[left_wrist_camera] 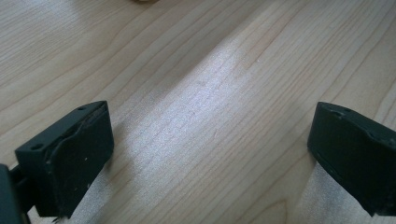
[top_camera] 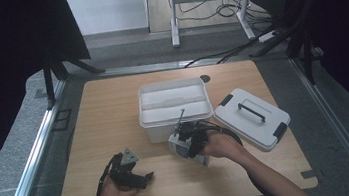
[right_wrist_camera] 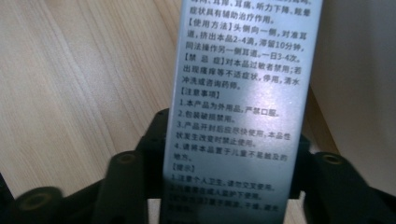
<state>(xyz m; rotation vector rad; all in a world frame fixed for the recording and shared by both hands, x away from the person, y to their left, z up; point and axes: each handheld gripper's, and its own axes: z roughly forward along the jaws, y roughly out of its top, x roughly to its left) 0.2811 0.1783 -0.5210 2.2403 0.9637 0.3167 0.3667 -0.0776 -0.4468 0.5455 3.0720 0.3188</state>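
Note:
A silver-grey box (right_wrist_camera: 243,93) printed with dense black text stands between my right gripper's (right_wrist_camera: 231,133) black jaws, which hug both of its long sides. From above, this box (top_camera: 177,147) looks white and sits in my right gripper (top_camera: 183,141) just in front of the open white bin (top_camera: 147,120). My left gripper (top_camera: 146,178) lies on the wooden table (top_camera: 109,116) at the front left, pointing right. Its jaws stand wide apart in the left gripper view (left_wrist_camera: 210,144), with bare wood between them.
The bin's white lid (top_camera: 253,118), with a dark handle and clips, lies flat to the right of the bin. Beyond the table's far edge are cables and a metal frame (top_camera: 208,3) on the floor. Dark curtains flank both sides.

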